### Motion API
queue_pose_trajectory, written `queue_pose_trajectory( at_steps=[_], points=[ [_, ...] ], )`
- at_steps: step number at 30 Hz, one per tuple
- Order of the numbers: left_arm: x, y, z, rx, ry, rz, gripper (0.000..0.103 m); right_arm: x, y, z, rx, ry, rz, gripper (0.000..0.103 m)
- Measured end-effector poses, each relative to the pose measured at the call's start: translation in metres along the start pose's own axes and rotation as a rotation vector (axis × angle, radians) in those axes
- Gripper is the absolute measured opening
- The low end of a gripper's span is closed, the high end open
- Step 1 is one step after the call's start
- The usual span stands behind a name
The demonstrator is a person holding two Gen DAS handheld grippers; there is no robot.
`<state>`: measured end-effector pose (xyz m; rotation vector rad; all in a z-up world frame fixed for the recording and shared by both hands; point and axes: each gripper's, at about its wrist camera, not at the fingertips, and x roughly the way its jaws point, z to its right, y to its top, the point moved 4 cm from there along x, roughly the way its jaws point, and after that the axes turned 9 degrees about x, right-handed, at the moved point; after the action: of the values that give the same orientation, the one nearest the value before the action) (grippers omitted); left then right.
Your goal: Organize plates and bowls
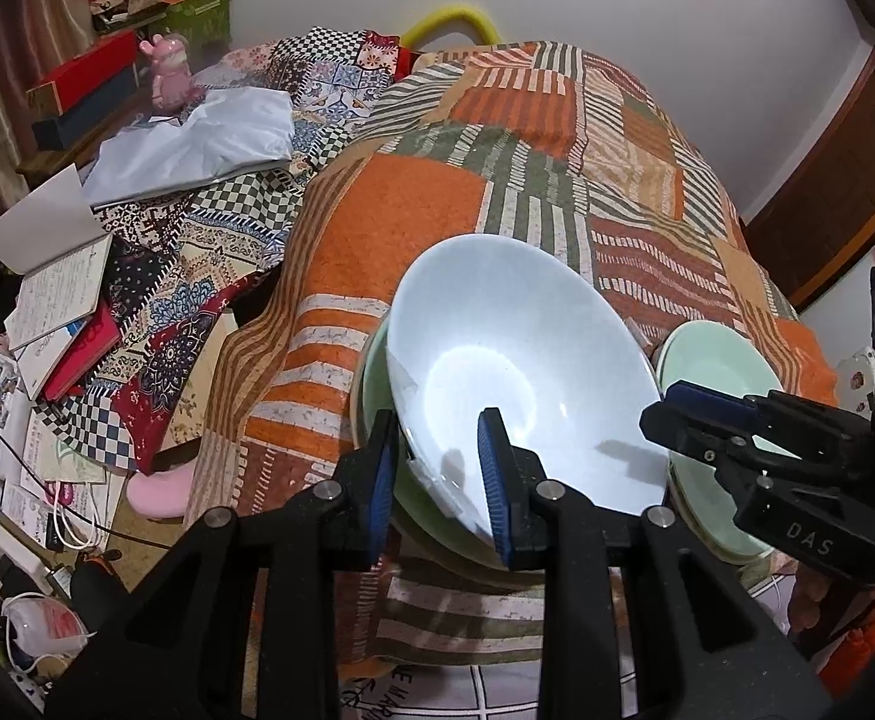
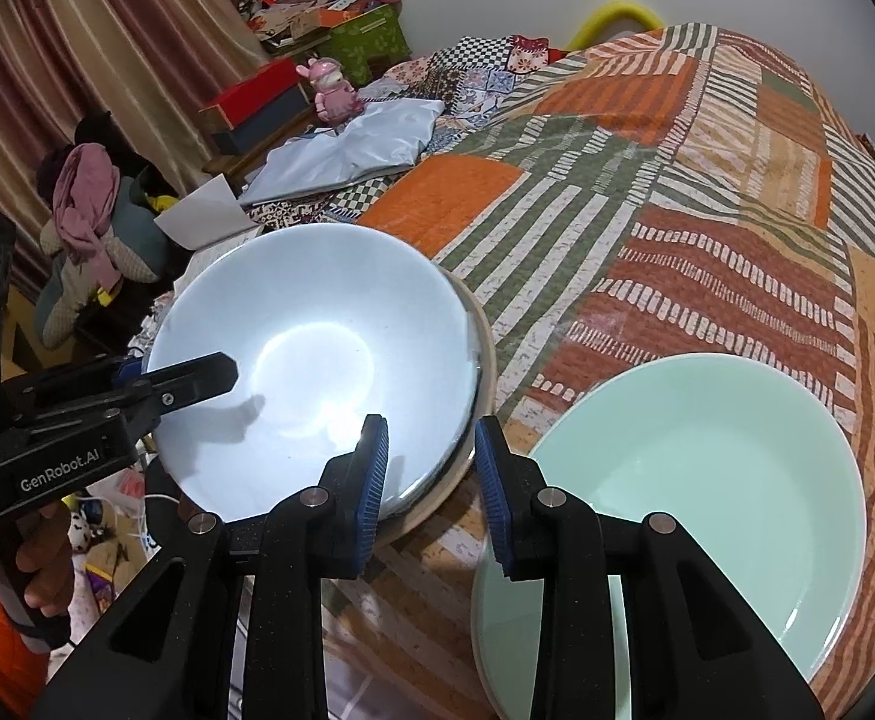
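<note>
A white bowl (image 1: 515, 354) sits tilted on a stack of greenish bowls (image 1: 377, 396) near the bed's front edge. My left gripper (image 1: 437, 480) straddles the white bowl's near rim, one finger inside and one outside, jaws apart. The bowl also shows in the right wrist view (image 2: 317, 360), where the left gripper (image 2: 191, 381) reaches over its left rim. A pale green plate (image 2: 707, 480) lies on another plate to the right. My right gripper (image 2: 431, 480) is open, hovering between bowl and plate; it also shows in the left wrist view (image 1: 677, 414).
A patchwork quilt (image 1: 497, 150) covers the bed. A grey pillowcase (image 1: 197, 144), open notebooks (image 1: 53, 276), boxes and a pink figurine (image 1: 170, 69) lie at the left. Cables and clutter (image 1: 29, 540) fill the floor at the lower left.
</note>
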<state>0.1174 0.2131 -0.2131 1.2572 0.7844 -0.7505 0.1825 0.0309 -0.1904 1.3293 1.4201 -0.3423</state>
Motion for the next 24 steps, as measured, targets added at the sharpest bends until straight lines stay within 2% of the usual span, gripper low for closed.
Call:
queue_pose_trajectory(
  at_steps=[7, 13, 17, 24],
  points=[
    [-0.015, -0.002, -0.005, 0.024, 0.043, 0.05, 0.028, -0.008, 0.005, 0.002, 0.006, 0.002, 0.019, 0.028],
    [-0.011, -0.007, -0.015, -0.002, 0.026, 0.035, 0.029, -0.001, 0.006, 0.004, 0.014, -0.008, 0.004, 0.028],
    [-0.006, -0.01, -0.018, -0.018, 0.01, 0.03, 0.034, 0.006, 0.004, 0.006, 0.021, -0.009, -0.017, 0.028],
    [0.014, -0.02, -0.025, -0.061, -0.026, -0.031, 0.039, 0.012, 0.004, 0.006, 0.03, 0.003, -0.033, 0.03]
  ],
)
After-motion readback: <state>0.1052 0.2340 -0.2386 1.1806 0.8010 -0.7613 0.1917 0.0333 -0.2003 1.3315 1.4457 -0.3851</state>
